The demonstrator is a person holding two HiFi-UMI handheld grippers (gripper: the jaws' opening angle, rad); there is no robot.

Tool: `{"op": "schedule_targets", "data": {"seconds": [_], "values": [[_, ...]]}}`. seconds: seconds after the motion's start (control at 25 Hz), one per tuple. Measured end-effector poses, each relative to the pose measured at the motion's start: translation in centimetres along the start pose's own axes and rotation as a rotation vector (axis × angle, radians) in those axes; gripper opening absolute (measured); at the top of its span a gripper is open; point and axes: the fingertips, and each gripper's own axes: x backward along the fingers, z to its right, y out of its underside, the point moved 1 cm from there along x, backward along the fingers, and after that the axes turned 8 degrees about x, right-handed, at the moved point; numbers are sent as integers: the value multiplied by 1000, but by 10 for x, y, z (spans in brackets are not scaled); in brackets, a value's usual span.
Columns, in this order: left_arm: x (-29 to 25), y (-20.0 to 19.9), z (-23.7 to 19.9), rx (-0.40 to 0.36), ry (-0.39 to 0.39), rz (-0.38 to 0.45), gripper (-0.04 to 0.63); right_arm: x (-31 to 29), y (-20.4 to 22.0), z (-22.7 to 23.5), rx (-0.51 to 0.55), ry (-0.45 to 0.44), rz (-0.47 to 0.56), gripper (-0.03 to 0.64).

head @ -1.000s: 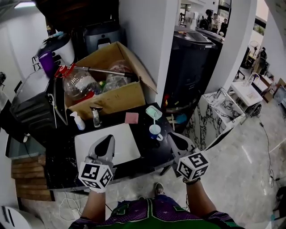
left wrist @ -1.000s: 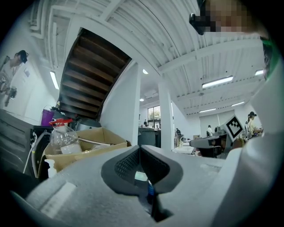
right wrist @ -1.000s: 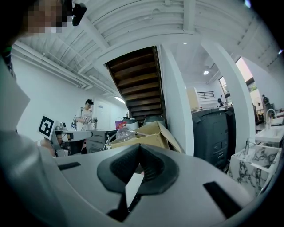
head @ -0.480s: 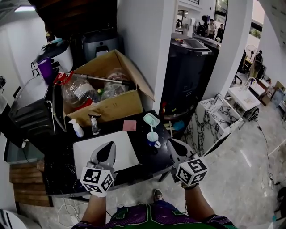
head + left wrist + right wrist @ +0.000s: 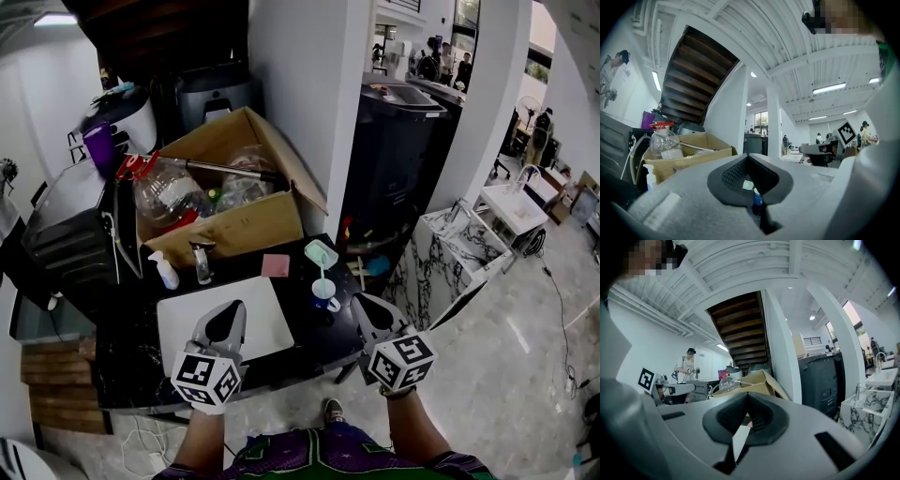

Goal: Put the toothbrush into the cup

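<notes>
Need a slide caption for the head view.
Left hand-held gripper and right hand-held gripper, both shut, poised short of the cup.

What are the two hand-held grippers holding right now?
Nothing. The left hand-held gripper and the right hand-held gripper are both shut, with nothing between their jaws.

The right gripper (image 5: 747,395) is seen with its jaws brought together at the tips, and nothing is held between them. Through the gap beneath the tips, a white board (image 5: 739,439) and a bit of something pink (image 5: 750,423) are glimpsed. Beyond, a cardboard box (image 5: 761,380) and a clear bottle (image 5: 725,383) are seen left of a white pillar (image 5: 783,352). A black cabinet (image 5: 820,380) is set to its right. A person (image 5: 688,364) is seen standing at far left.
</notes>
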Motion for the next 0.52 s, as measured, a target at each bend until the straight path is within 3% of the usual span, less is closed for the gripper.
{"op": "schedule_targets", "data": {"seconds": [0.52], "values": [[3, 2, 2, -3, 22, -3, 17, 2, 2, -3, -4, 6, -7, 2]]}}
